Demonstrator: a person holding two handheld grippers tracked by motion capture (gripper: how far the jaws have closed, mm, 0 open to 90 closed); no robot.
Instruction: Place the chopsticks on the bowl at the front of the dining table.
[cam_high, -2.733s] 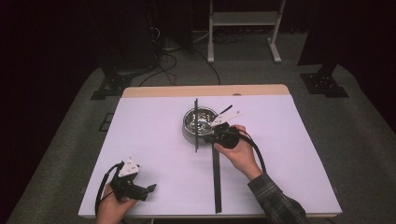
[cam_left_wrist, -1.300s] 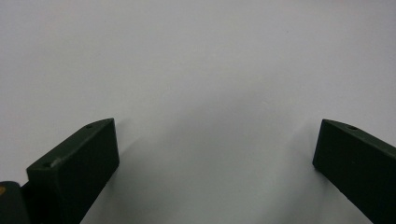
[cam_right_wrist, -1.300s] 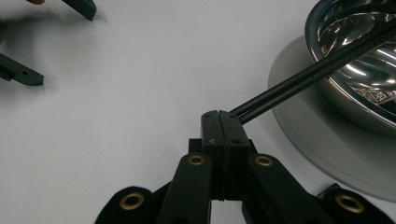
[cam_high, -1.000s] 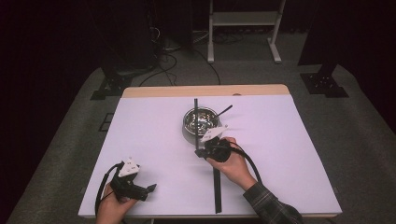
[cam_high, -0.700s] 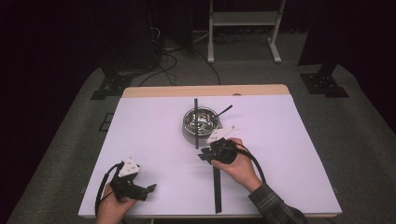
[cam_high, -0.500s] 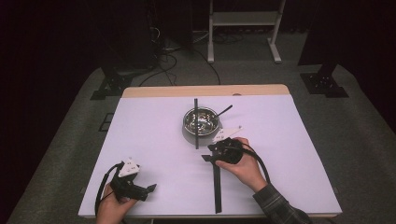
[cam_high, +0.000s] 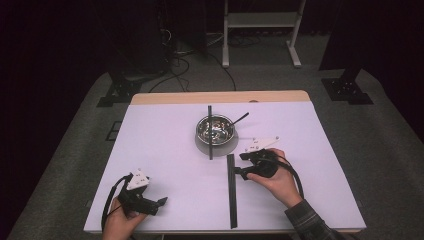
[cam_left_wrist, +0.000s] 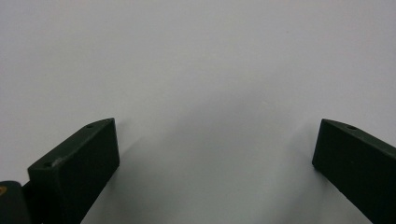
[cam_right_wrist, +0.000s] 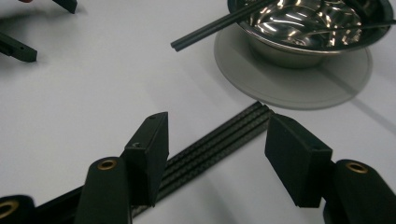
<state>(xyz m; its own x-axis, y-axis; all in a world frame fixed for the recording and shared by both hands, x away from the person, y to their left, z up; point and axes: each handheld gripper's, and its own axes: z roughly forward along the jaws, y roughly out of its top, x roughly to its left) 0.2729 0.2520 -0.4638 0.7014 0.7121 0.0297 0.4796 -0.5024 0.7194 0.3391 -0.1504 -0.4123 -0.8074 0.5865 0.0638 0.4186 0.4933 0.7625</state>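
Right gripper view: my right tool (cam_right_wrist: 212, 156), jaws just opening, stands over the black sticks (cam_right_wrist: 219, 137) lying on the surface (cam_right_wrist: 93, 84) beside the bowl (cam_right_wrist: 308, 28), where another pair rests; left tool (cam_left_wrist: 215, 158) idles open.

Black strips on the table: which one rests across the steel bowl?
The shorter black strip rests across the steel bowl, its near end past the bowl's grey mat. The longer black strip lies flat on the table, nearer the right gripper.

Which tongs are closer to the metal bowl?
Right. The right tongs sit just below-right of the bowl; the left tongs rest at the table's near-left corner.
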